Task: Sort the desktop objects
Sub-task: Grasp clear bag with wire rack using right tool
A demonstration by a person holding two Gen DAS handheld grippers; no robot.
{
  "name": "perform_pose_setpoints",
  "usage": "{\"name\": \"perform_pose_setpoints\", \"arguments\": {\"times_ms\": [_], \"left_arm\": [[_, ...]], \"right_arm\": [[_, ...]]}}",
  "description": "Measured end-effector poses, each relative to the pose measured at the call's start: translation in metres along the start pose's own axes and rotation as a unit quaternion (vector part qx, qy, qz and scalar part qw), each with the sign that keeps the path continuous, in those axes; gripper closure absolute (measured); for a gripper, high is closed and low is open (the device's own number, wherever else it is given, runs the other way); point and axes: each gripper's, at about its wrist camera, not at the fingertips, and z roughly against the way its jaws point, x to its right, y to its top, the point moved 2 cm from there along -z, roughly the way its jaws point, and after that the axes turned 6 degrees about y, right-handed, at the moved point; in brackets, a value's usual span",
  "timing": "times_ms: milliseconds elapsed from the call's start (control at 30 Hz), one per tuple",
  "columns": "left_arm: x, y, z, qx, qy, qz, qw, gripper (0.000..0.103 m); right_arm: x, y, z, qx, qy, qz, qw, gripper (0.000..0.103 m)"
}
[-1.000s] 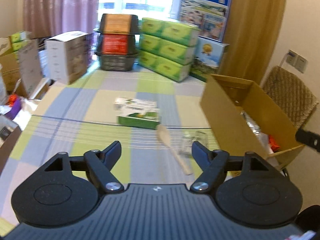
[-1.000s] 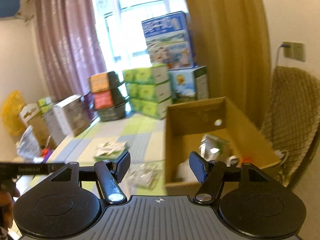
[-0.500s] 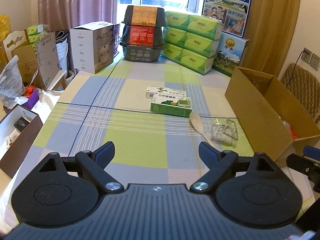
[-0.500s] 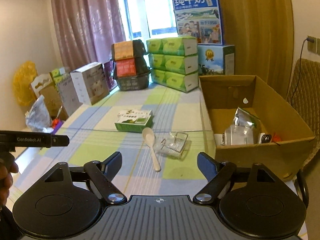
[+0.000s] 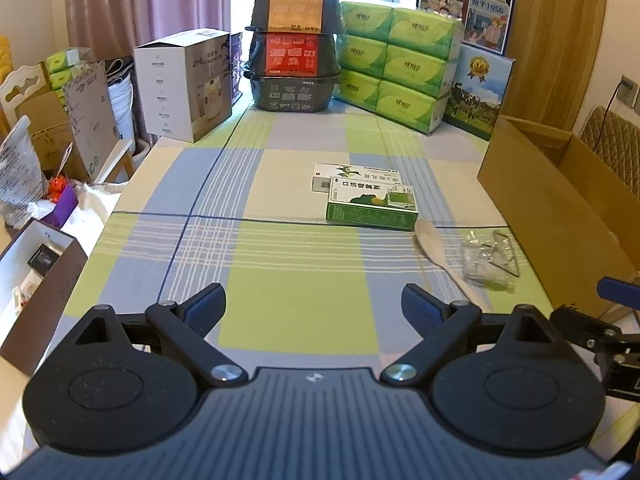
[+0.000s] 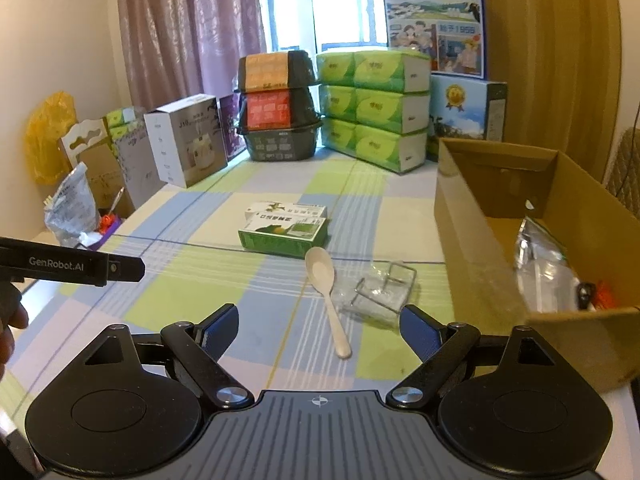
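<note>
Left gripper [image 5: 313, 304] fingers wide, empty, right gripper [image 6: 317, 326] fingers wide, empty, spoon [image 6: 325, 289] lay on checked surface [image 5: 296, 312], beside clear bag [image 6: 378, 292], green box [image 6: 283, 233] behind, cardboard box [image 6: 476, 256] right.

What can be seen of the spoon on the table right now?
The spoon is pale cream, plastic-looking, with an oval bowl facing up and a slim straight handle. It lies flat on the checked tablecloth, bowl toward the green box, handle toward the camera, beside the clear packet. Neither tool touches it.
</note>
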Motion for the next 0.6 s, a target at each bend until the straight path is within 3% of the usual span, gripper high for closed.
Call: {"name": "perform_pose_setpoints", "arguments": {"times_ms": [600], "left_arm": [[0.01, -0.001, -0.07, -0.021, -0.033, -0.035, 0.9986, 0.01]], "right_arm": [[0.022, -0.002, -0.064, -0.019, -0.065, -0.003, 0.998, 0.018]]}}
